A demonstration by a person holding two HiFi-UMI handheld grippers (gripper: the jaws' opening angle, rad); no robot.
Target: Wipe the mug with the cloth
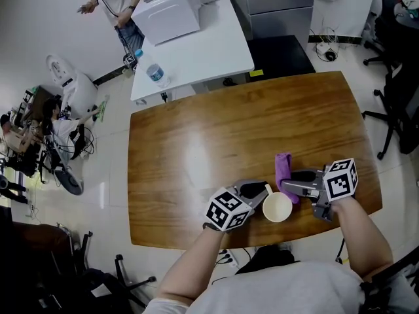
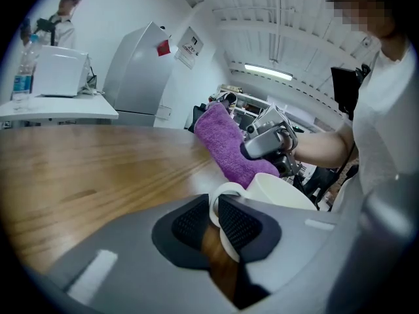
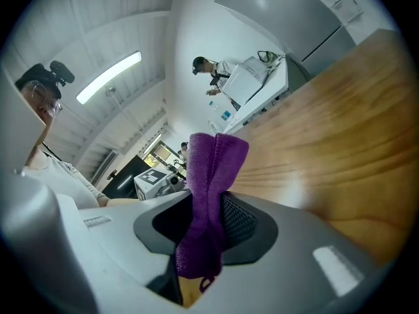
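Spanning the head view, the wooden table (image 1: 196, 129) bears the white mug (image 1: 277, 207) near its front edge. The right gripper (image 1: 291, 187) pinches the purple cloth (image 1: 283, 167) just beside the mug, whose handle the left gripper (image 1: 256, 190) clamps. Wiping seems barely begun.

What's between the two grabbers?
The white mug, clamped in the left gripper; the right gripper holds the purple cloth beside it. Head view shows it.
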